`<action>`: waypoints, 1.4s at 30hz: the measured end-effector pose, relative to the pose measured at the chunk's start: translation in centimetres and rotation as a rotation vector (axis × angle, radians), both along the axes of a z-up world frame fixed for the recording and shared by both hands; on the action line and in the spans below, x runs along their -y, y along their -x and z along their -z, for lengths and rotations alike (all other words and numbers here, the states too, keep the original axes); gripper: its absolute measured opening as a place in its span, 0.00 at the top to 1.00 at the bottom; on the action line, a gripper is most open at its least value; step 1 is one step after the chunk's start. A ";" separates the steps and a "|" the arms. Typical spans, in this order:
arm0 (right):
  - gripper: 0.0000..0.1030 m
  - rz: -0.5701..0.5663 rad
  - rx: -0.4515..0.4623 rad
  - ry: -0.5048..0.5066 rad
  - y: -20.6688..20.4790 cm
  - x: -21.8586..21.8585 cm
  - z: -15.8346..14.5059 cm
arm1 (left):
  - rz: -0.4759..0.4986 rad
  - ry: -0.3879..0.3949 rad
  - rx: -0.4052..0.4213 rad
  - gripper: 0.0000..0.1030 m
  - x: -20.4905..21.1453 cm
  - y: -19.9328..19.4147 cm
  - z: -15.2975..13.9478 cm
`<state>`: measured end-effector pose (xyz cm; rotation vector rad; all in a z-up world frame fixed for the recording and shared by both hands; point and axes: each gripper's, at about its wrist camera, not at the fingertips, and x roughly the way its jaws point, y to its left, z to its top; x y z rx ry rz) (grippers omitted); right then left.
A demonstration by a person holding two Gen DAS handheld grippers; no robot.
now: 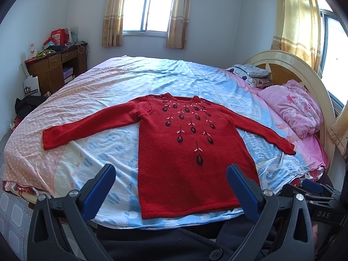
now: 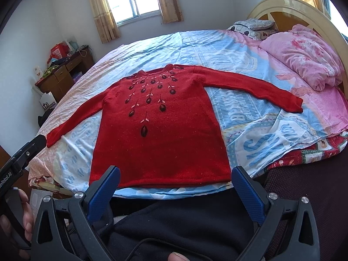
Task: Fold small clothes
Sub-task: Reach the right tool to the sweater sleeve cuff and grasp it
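Red sweater [image 1: 187, 158] lies flat, face up, sleeves spread, on the bed [image 1: 121, 80], hem nearest me, ready for folding. My left tool [image 1: 171, 187] and right tool [image 2: 176, 187] hover before the hem, both spread, holding nothing.

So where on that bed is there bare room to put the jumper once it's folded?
The widest bare sheet lies beyond the red sweater collar, toward the window. There is a smaller patch under its left sleeve. The headboard side is crowded by the pink quilt and pillows.
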<state>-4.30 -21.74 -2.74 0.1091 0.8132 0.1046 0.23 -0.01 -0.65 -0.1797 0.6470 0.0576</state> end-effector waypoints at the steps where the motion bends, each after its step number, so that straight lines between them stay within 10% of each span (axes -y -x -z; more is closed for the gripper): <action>1: 0.01 -0.001 0.003 0.000 0.0 0.1 -0.1 | 0.001 -0.001 0.000 0.00 0.0 0.0 0.0; 18: 0.02 0.174 0.027 -0.069 -6.4 10.9 5.2 | 0.031 -0.135 0.032 0.00 -2.5 -7.8 3.0; 35: 0.50 0.551 -0.058 -0.169 -17.9 33.0 9.0 | -0.054 -0.095 -0.073 0.00 -3.4 -18.3 7.9; 42: 0.53 0.610 -0.077 -0.156 -22.3 37.1 9.3 | -0.097 -0.185 -0.065 0.00 -3.6 -20.0 9.2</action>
